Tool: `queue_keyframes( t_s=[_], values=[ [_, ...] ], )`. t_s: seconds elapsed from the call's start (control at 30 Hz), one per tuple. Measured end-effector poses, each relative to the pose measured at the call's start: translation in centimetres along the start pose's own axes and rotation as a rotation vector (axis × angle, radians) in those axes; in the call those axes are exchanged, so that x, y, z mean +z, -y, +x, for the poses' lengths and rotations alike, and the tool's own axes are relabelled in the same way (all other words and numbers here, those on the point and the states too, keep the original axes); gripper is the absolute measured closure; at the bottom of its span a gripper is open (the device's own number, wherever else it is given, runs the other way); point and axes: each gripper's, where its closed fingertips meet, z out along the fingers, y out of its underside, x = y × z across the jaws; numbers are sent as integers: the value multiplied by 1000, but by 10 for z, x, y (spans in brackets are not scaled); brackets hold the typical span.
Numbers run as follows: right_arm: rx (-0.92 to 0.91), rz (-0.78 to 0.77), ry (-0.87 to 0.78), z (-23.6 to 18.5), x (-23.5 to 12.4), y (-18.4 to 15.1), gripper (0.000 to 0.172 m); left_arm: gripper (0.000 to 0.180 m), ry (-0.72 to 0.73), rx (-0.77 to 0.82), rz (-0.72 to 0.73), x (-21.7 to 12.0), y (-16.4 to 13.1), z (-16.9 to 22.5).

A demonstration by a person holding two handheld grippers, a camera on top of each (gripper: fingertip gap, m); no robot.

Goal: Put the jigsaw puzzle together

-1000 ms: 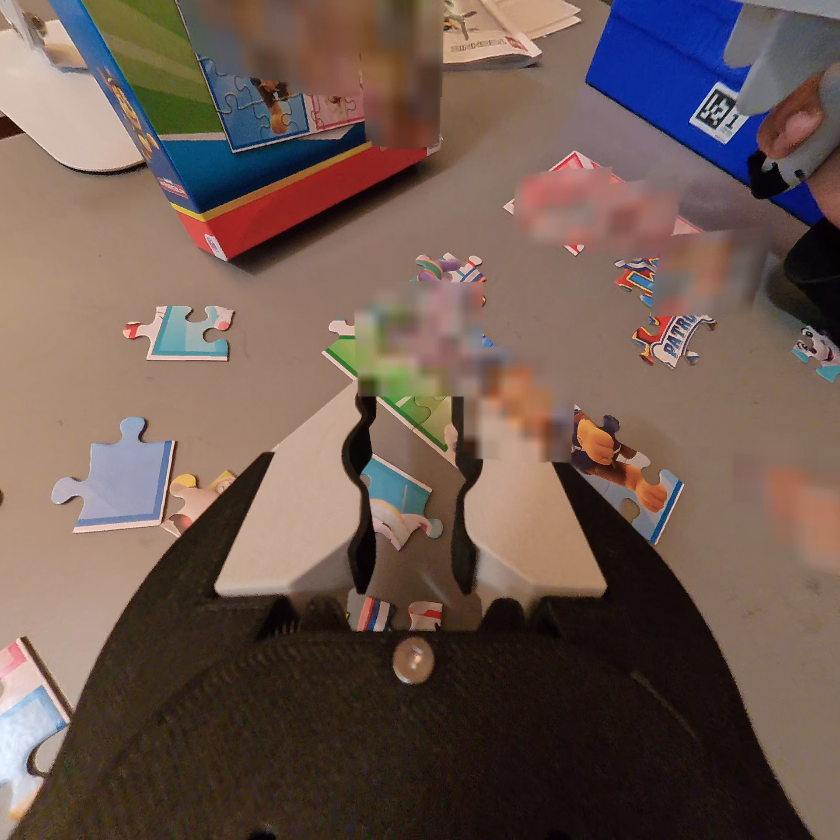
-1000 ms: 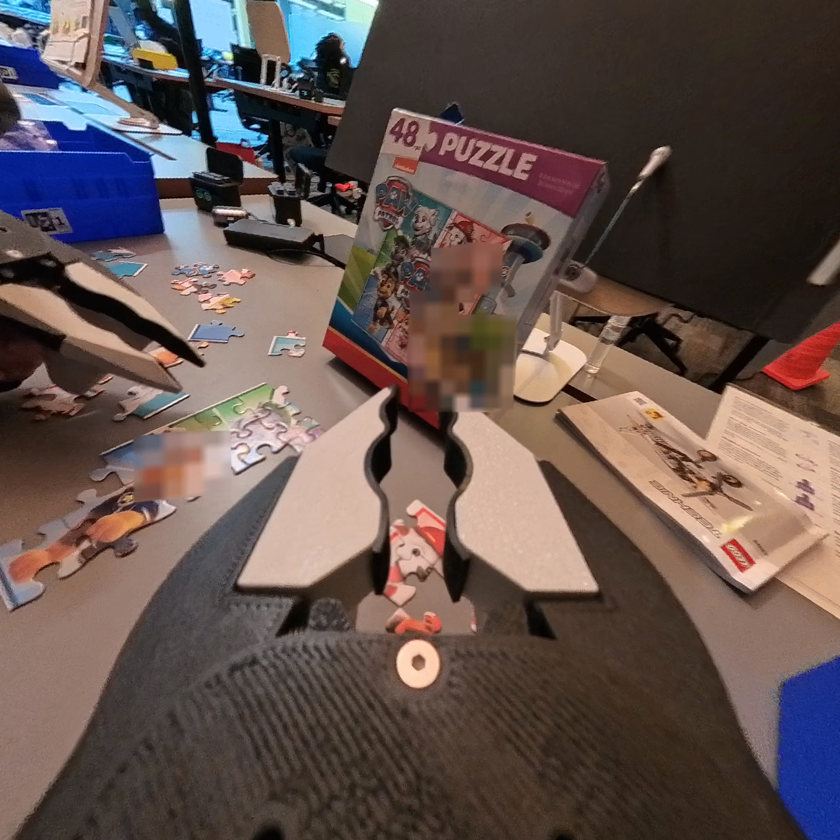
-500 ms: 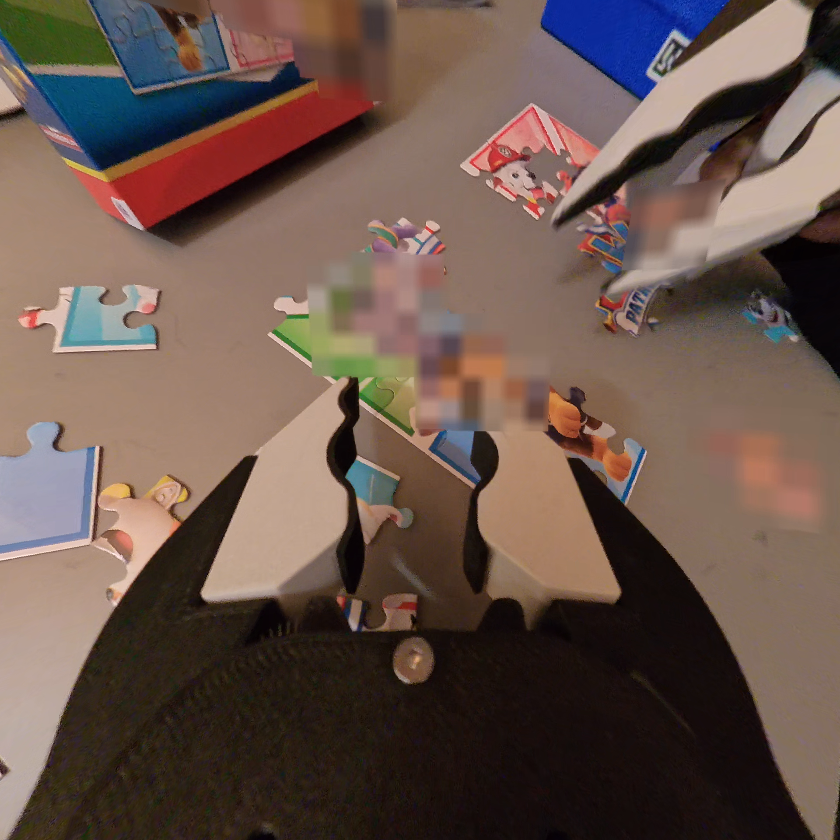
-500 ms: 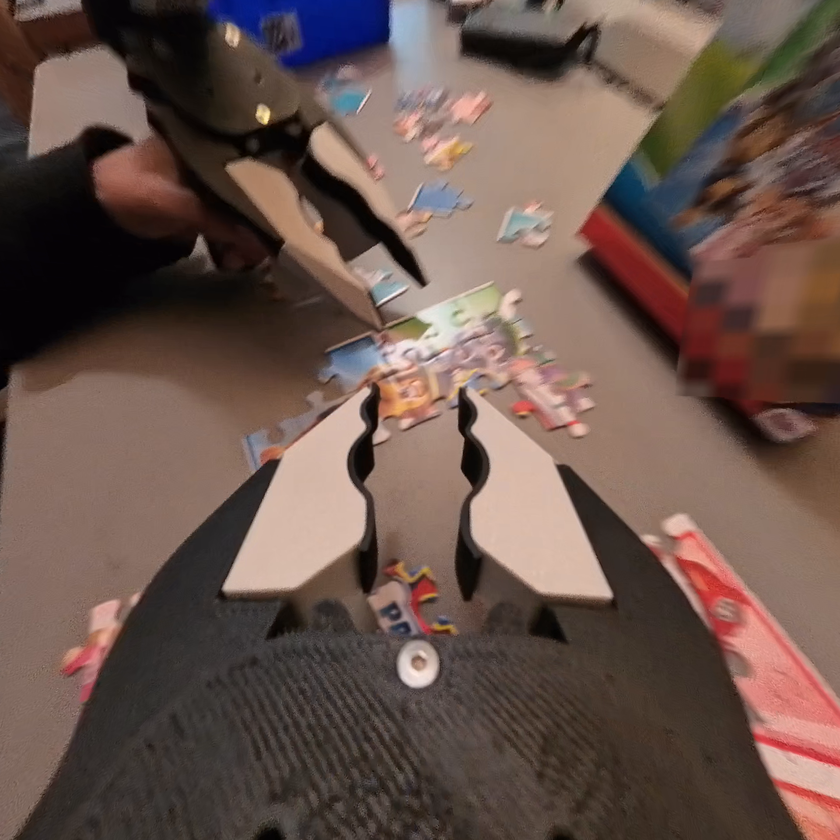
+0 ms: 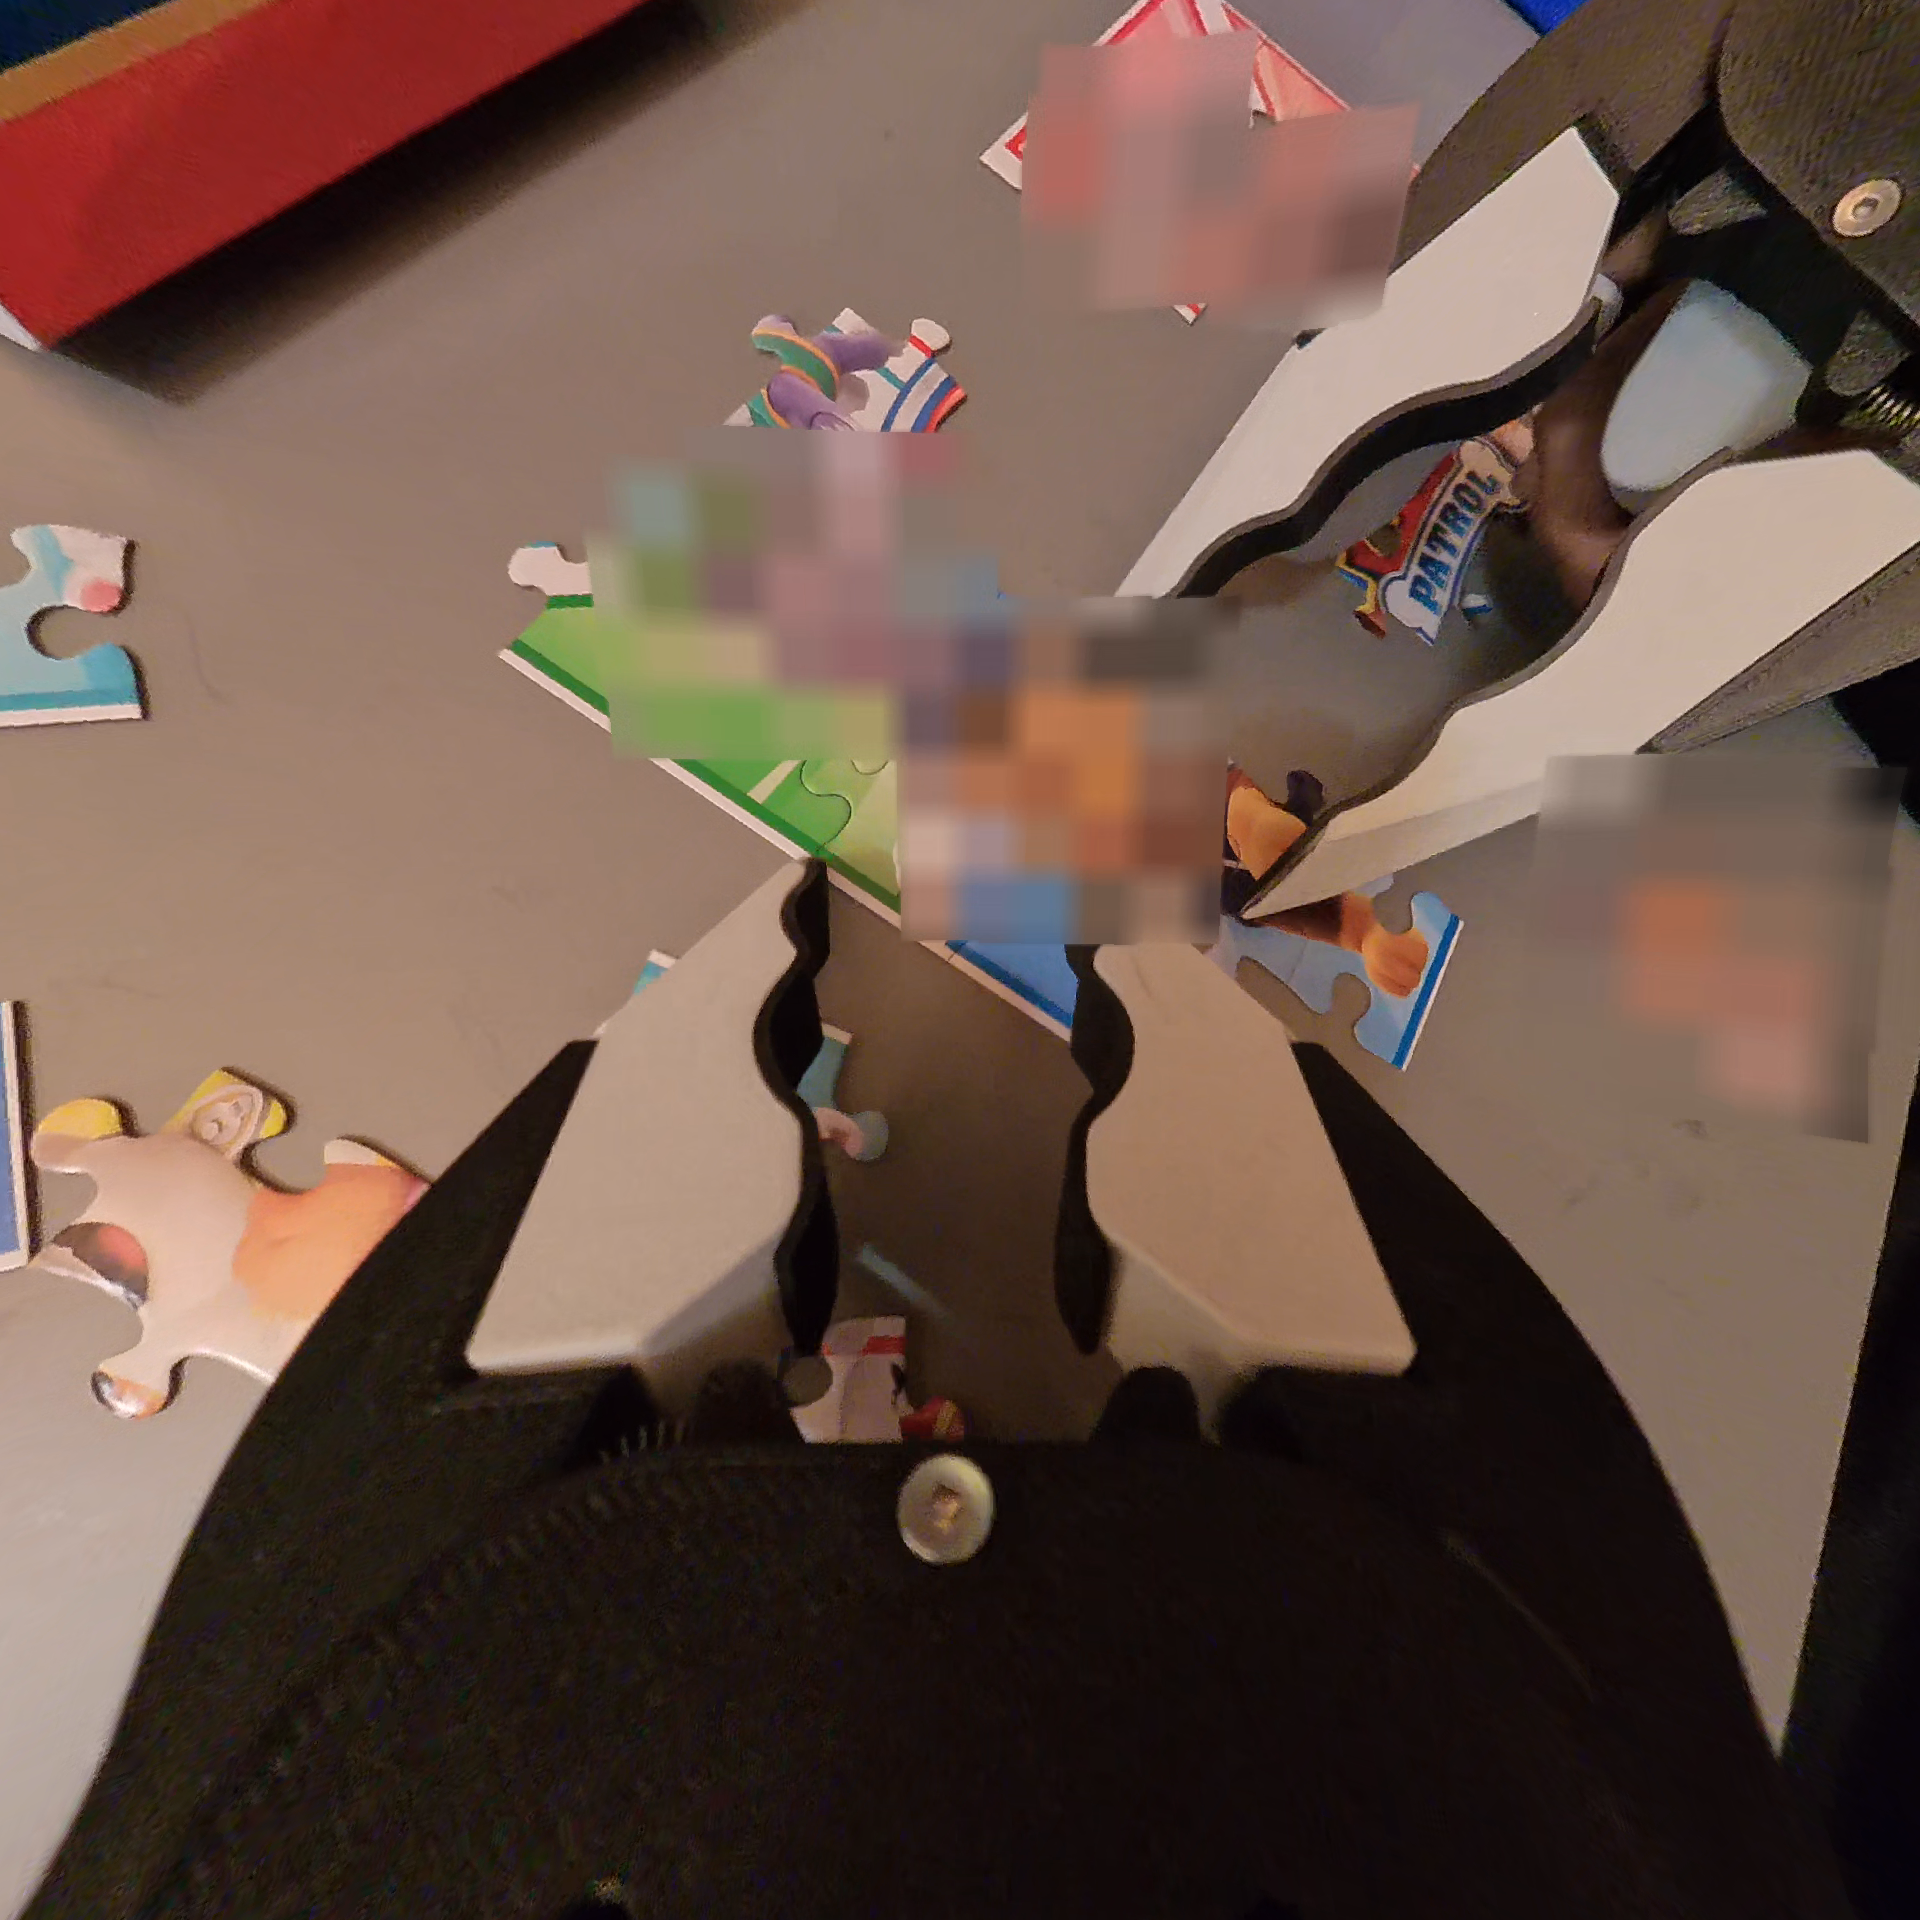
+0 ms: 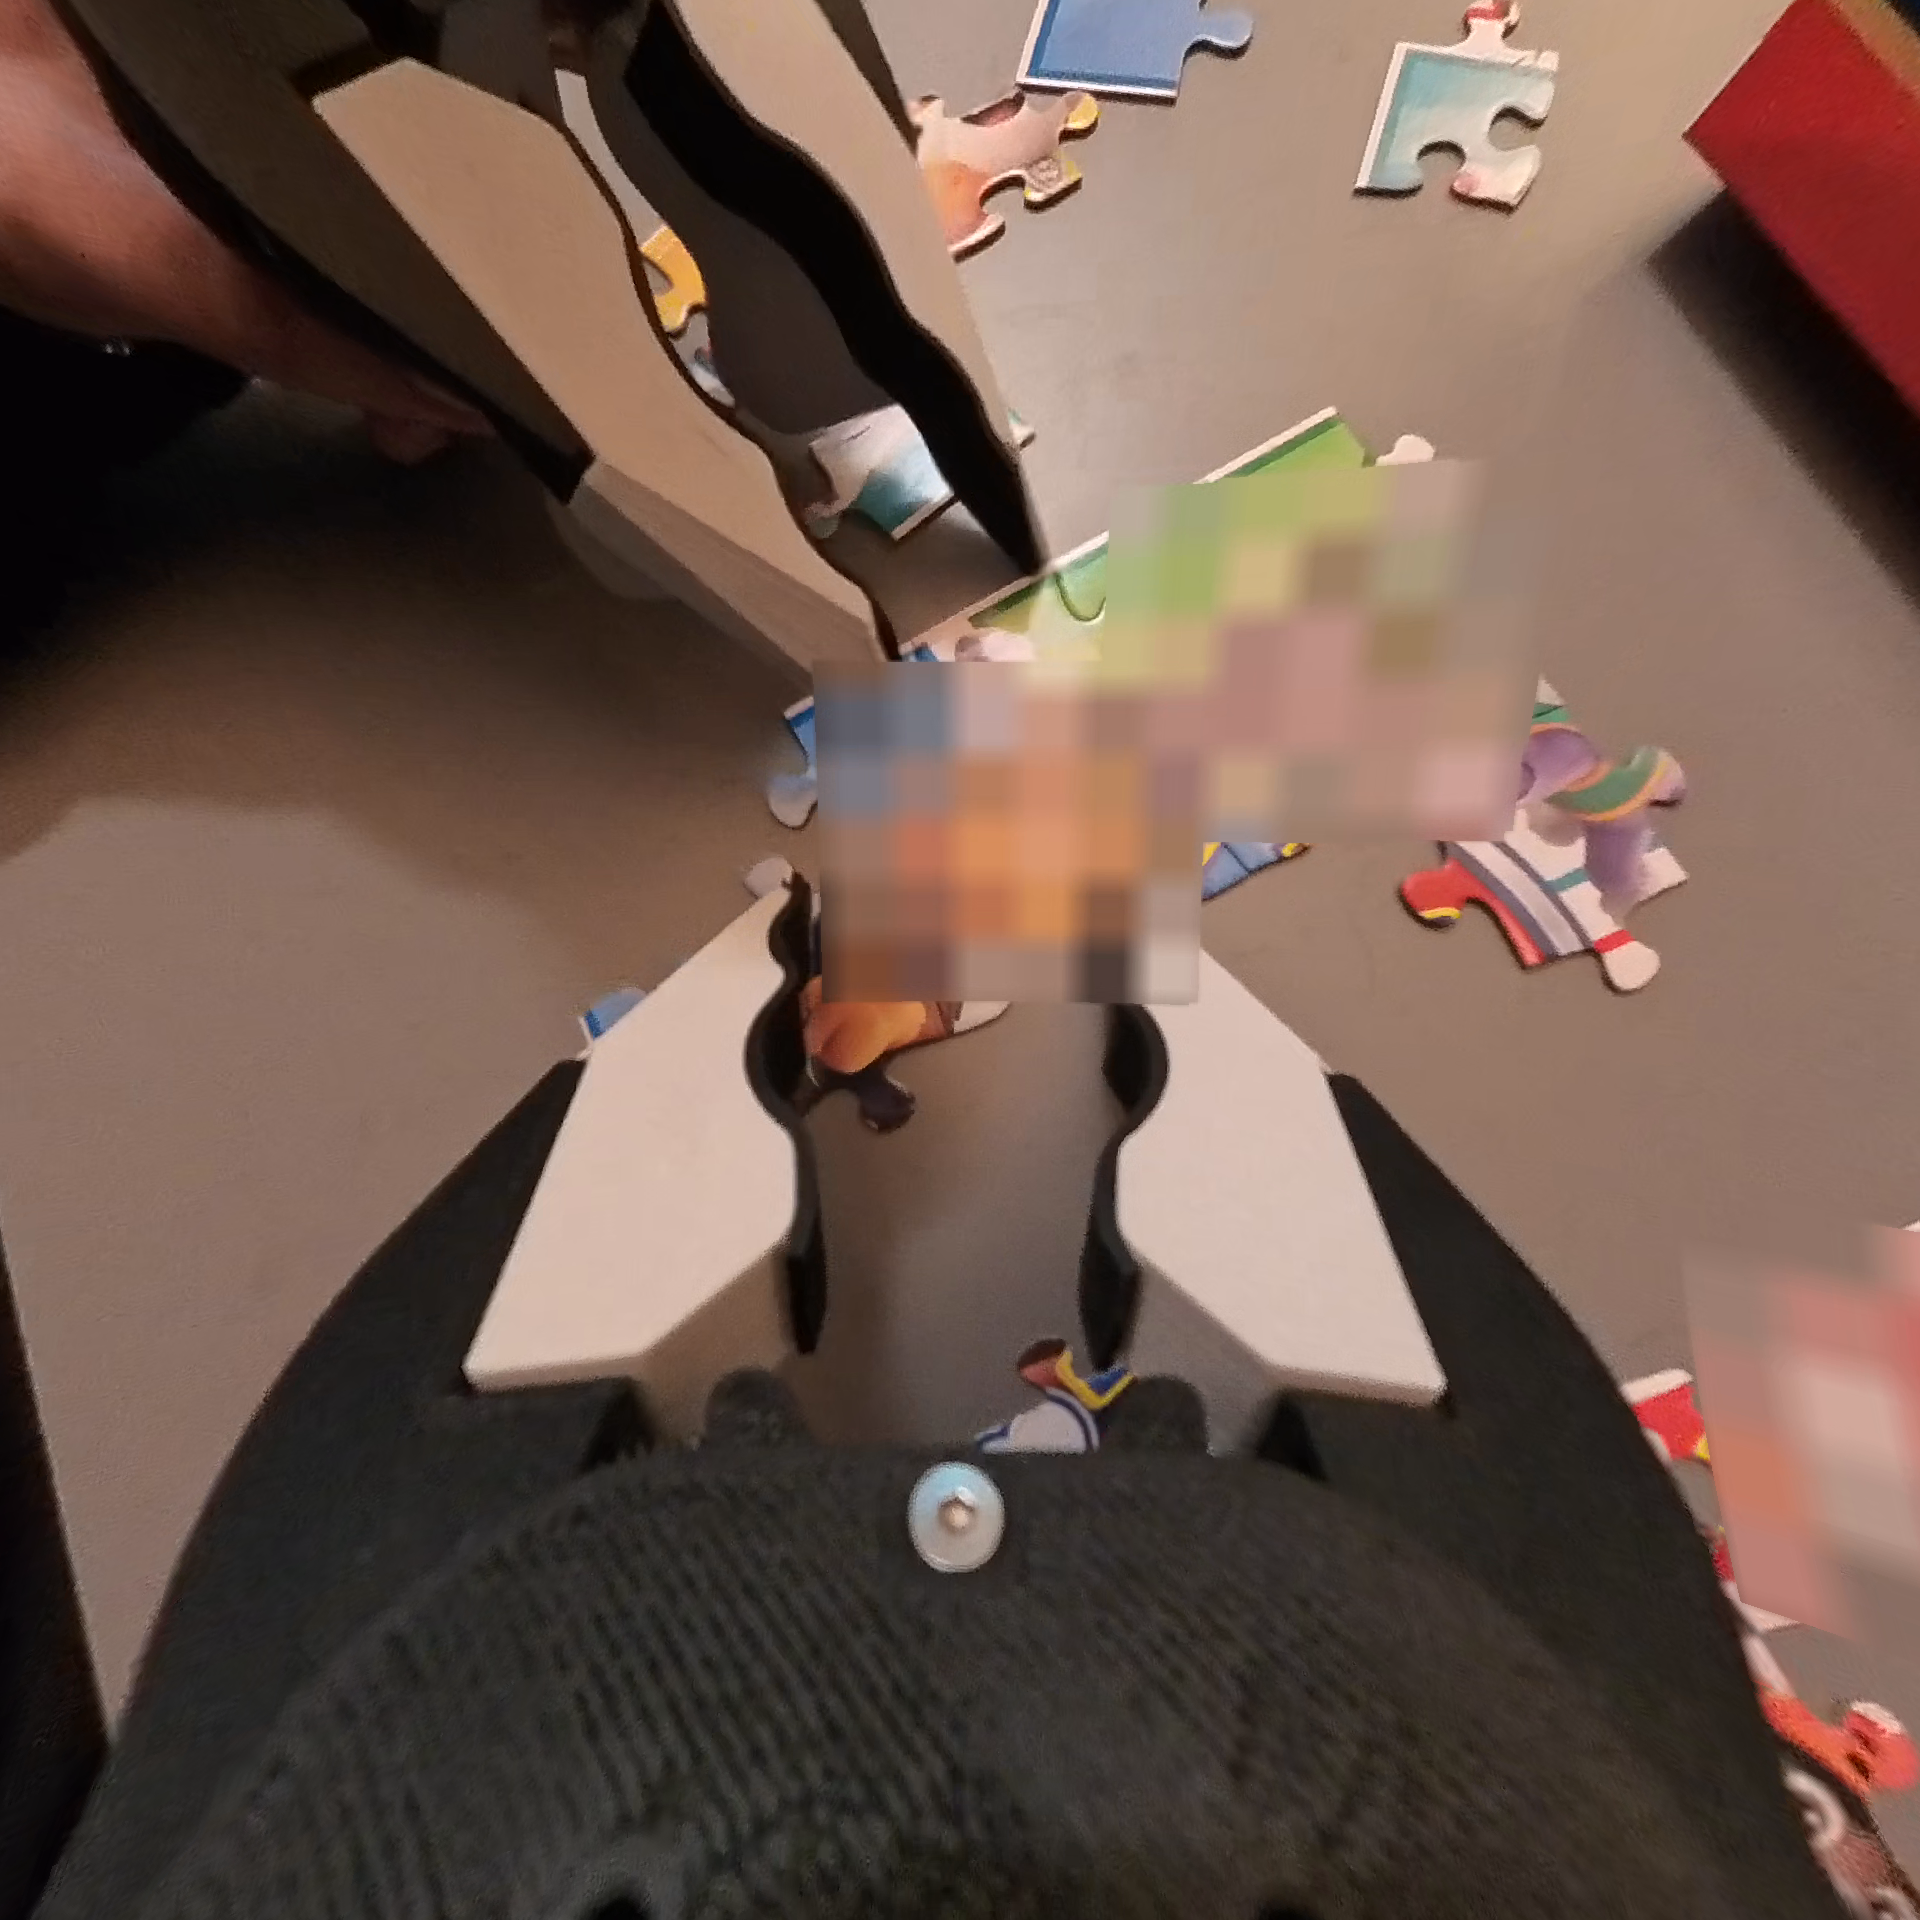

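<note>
Two open, empty grippers flank the joined strip of cardboard puzzle pieces (image 5: 831, 821): left gripper (image 5: 951, 914) at its near edge, right gripper (image 5: 1226, 758) over its orange-and-blue end.

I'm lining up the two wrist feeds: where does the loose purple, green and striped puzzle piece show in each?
Left wrist view: purple, green and striped piece, upper middle, beyond the joined puzzle section.
Right wrist view: same piece, right of centre, right of that section.
Shared landmark: the red box edge, top left there, top right here.
</note>
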Motion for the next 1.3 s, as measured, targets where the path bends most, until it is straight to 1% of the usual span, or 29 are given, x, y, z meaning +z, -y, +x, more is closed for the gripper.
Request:
queue_keyframes(
  t_s=[0.13, 0.2, 0.27, 0.37, 0.43, 0.5, 0.57, 0.6, 0.67, 0.73, 0.8, 0.87, 0.9, 0.97, 1.03, 1.17, 1.23, 1.3],
  values=[
    [-19, -1, 26, -5, -3, -4, 117, 139, -11, 14, -24, -1, -3, 4],
    [-54, 12, -21, 8, -12, -2, 117, 142, -18, 21, -36, -1, -4, 6],
    [-51, 124, -109, 32, -38, 12, 122, 142, -19, 23, -32, -3, -4, 6],
    [28, 358, -243, 70, -100, 32, 124, 143, -30, 23, -1, -6, 1, 7],
    [77, 512, -331, 88, -145, 33, 127, 143, -40, 21, 24, -7, 5, 8],
    [108, 651, -392, 99, -180, 27, 135, 143, -46, 18, 43, -6, 7, 8],
    [153, 747, -410, 107, -202, 17, 138, 142, -49, 12, 53, -4, 8, 7],
    [179, 787, -391, 109, -208, 13, 138, 141, -46, 12, 49, -3, 7, 7],
    [223, 862, -303, 105, -214, 13, 137, 140, -27, 21, 40, 0, 6, 5],
    [238, 922, -200, 94, -214, 21, 134, 139, 3, 37, 29, 2, 4, 2],
    [223, 909, -159, 85, -205, 26, 132, 133, 69, 55, 33, 3, 6, -5],
    [181, 845, -215, 84, -194, 25, 134, 131, 146, 83, 57, 0, 11, -14],
    [153, 816, -259, 84, -191, 24, 136, 131, 161, 88, 75, -2, 14, -14],
    [107, 764, -325, 84, -184, 23, 137, 130, 148, 75, 111, -4, 21, -11],
    [90, 726, -322, 78, -172, 23, 136, 127, 124, 59, 117, -2, 21, -8],
    [87, 669, -139, 38, -130, 35, 130, 124, 160, 85, 72, 3, 15, -11],
    [60, 563, -91, 18, -100, 33, 125, 124, 163, 92, 50, 7, 12, -10],
    [39, 395, -54, 1, -66, 23, 126, 124, 173, 99, 32, 8, 10, -10]
  ],
)
